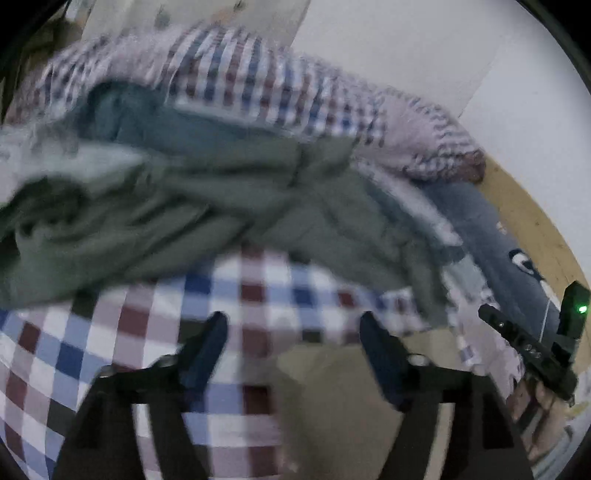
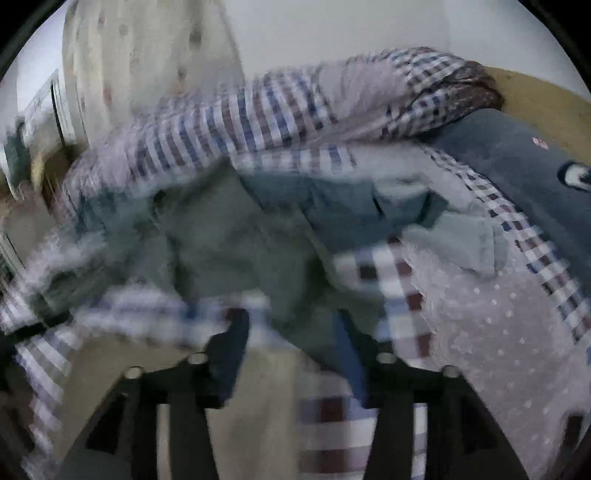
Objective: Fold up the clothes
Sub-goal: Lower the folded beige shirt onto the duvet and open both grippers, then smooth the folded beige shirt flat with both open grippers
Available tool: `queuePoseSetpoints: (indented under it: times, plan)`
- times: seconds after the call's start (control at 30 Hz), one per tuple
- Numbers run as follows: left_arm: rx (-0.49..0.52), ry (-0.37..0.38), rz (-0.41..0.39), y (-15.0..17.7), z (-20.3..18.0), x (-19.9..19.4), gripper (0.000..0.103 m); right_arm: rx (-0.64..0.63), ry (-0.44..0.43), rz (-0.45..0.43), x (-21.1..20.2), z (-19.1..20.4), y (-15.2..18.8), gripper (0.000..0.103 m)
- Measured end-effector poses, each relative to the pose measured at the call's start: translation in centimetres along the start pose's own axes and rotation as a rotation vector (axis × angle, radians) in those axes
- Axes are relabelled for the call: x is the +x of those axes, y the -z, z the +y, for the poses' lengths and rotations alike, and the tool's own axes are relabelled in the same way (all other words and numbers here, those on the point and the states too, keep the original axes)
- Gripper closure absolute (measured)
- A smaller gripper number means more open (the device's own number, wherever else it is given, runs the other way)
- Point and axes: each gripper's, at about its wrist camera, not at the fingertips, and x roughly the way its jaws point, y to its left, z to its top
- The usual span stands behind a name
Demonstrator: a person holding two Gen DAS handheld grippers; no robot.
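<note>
Left wrist view: blurred; a pile of clothes fills most of it.
Left gripper (image 1: 293, 326): jaws stand wide apart, nothing between them; they hover over the checked shirt.
Checked shirt (image 1: 229, 317): white, blue and dark red squares; one part lies just under the left jaws, another part runs over the top of the pile.
Green garment (image 1: 207, 206): crumpled, in the middle of the pile, between the two checked parts.
Grey-blue garment (image 1: 517, 251): at the right of the pile, with a dark and white print, next to the wooden surface (image 1: 532, 221).
Right gripper, from the left view (image 1: 532, 343): a black body with a green light, at the right edge; its jaws cannot be read here.
Right wrist view: also blurred, same pile from the other side.
Right gripper (image 2: 291, 332): jaws wide apart and empty, tips close to the green garment (image 2: 236, 236) and the checked cloth.
Dotted cloth (image 2: 509, 332): pale, with small white dots and a lace edge, at the right, touching the checked shirt (image 2: 258, 114).
Wall (image 2: 332, 29): white, behind the pile.
</note>
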Motion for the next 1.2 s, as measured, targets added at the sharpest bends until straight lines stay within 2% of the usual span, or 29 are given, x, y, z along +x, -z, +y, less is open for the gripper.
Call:
queuePoseSetpoints:
  times: [0.03,0.1,0.2,0.33,0.43,0.73,1.0,1.2]
  plan:
    - [0.006,0.027,0.0,0.1,-1.0,0.0,0.019,0.021,-0.019,-0.025,-0.8,0.5,-0.3,0.04]
    - [0.017,0.085,0.006,0.2,-2.9,0.2,0.019,0.009,-0.064,-0.04,-1.0,2.4,-0.4,0.034]
    - [0.067,0.104,0.055,1.1,-5.0,2.4,0.019,-0.055,-0.121,-0.003,1.0,5.3,1.0,0.029]
    - [0.167,-0.057,0.127,3.2,-5.5,6.6,0.019,-0.113,-0.085,0.088,4.7,6.4,2.7,0.029]
    - [0.234,-0.105,0.138,4.4,-6.0,7.5,0.019,-0.112,-0.068,0.113,5.6,6.2,3.1,0.027]
    - [0.31,-0.177,0.116,5.1,-7.3,7.7,0.019,-0.11,-0.021,0.182,8.1,5.6,4.4,0.024]
    - [0.36,-0.206,0.085,6.2,-8.0,5.5,0.019,-0.114,-0.016,0.175,7.6,5.4,4.8,0.023]
    - [0.393,-0.233,0.052,7.9,-8.9,3.3,0.019,-0.143,0.024,0.151,5.7,5.9,5.6,0.019]
